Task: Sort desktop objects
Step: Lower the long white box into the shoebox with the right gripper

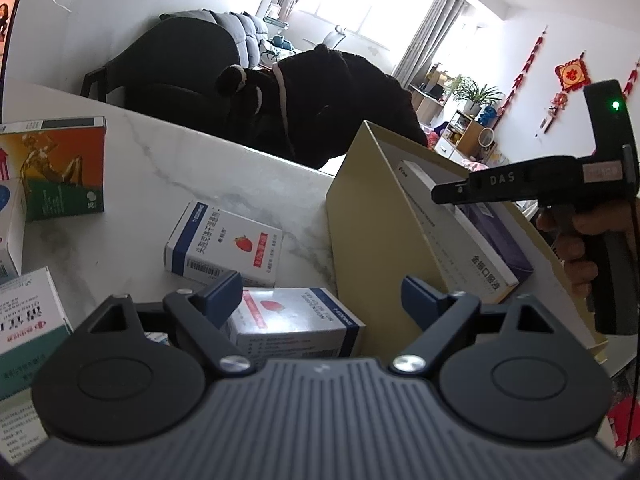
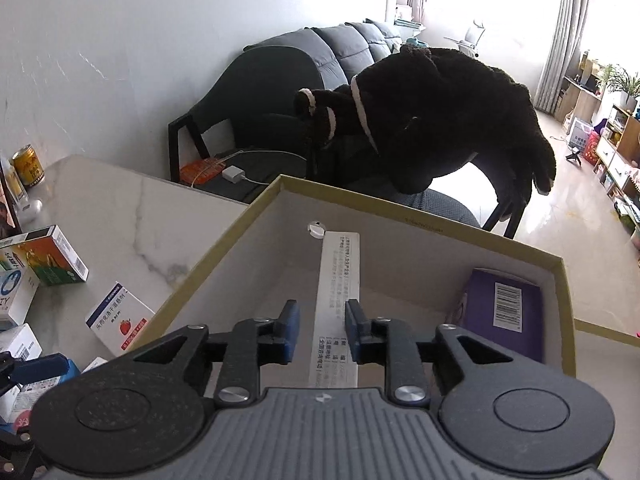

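1. The nearer strawberry medicine box [image 1: 296, 316] lies flat on the table [image 1: 180, 160], just ahead of and below the left tool [image 1: 320, 294]. Its long axis runs across the gap between the fingers.
2. The left tool stands wide and holds nothing, and is much the nearer of the two.
3. The box is white with blue ends and a red strawberry panel. A twin box [image 1: 224, 240] lies beyond it.
4. To the right of the left tool, the right tool [image 2: 322, 326] is barely parted astride a long white box [image 2: 340, 272] inside the yellow carton [image 1: 372, 220].
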Motion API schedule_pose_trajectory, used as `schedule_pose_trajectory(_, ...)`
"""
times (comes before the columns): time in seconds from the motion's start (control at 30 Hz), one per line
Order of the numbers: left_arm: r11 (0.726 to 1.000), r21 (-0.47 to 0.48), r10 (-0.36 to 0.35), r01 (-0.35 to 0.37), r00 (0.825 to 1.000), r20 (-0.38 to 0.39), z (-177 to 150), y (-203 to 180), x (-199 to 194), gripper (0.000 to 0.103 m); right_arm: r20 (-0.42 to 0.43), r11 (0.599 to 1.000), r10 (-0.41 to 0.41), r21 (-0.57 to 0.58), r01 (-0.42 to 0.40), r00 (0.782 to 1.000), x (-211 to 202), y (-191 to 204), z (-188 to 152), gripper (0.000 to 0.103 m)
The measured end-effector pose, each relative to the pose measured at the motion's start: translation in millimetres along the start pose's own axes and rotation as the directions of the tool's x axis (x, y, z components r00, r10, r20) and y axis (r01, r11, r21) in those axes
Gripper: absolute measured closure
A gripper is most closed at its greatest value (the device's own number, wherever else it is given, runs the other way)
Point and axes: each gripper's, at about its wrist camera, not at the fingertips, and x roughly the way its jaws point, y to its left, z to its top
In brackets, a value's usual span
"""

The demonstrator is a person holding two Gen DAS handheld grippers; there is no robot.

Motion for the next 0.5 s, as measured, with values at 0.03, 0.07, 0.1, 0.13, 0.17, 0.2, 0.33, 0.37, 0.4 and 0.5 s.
schedule_pose_trajectory(0.03,1.000,0.001,0.000,0.000,1.000,0.000,-0.2,0.1,-0.3,0.015,0.000,1.000,0.001,0.007,-0.001,1.000,-0.2,-0.6,0.4,0.072)
schedule_pose_trajectory(0.07,1.000,0.002,0.001,-0.001,1.000,0.000,-0.2,0.3,-0.5,0.015,-0.001,1.000,0.007,0.013,-0.007,1.000,-0.4,-1.7,1.4,0.068)
schedule_pose_trajectory(0.1,1.000,0.004,0.001,-0.001,1.000,0.001,-0.2,0.5,-0.5,0.015,-0.002,1.000,0.012,0.020,-0.012,1.000,-0.7,-2.8,2.4,0.065)
schedule_pose_trajectory(0.13,1.000,0.005,0.003,-0.003,1.000,0.001,-0.1,0.7,-0.3,0.015,-0.002,0.999,0.017,0.027,-0.017,1.000,-0.8,-4.3,3.5,0.062)
schedule_pose_trajectory(0.17,1.000,0.005,0.004,-0.004,1.000,0.001,-0.1,0.8,-0.4,0.015,0.000,0.999,0.021,0.036,-0.021,1.000,-0.5,-6.4,5.0,0.058)
schedule_pose_trajectory(0.2,1.000,0.005,0.005,-0.005,1.000,0.000,-0.1,0.8,-0.7,0.015,0.000,0.999,0.024,0.045,-0.024,1.000,-1.1,-7.9,6.0,0.055)
schedule_pose_trajectory(0.33,1.000,0.003,0.004,-0.004,1.000,-0.001,-0.1,0.7,0.6,0.014,-0.017,0.998,0.033,0.052,-0.033,0.999,0.5,-9.7,8.5,0.051)
schedule_pose_trajectory(0.37,1.000,0.005,0.004,-0.004,1.000,-0.001,-0.3,0.2,0.6,0.014,-0.021,0.998,0.032,0.050,-0.031,0.999,1.5,-9.6,9.0,0.050)
schedule_pose_trajectory(0.4,1.000,0.007,0.005,-0.005,1.000,-0.002,-0.4,-0.1,0.7,0.014,-0.025,0.999,0.028,0.044,-0.027,0.999,3.6,-9.0,9.4,0.050)
schedule_pose_trajectory(0.5,1.000,0.013,0.007,-0.007,1.000,-0.005,-0.8,-1.0,0.8,0.014,-0.041,1.000,0.005,0.007,-0.005,0.999,13.7,-5.7,9.6,0.057)
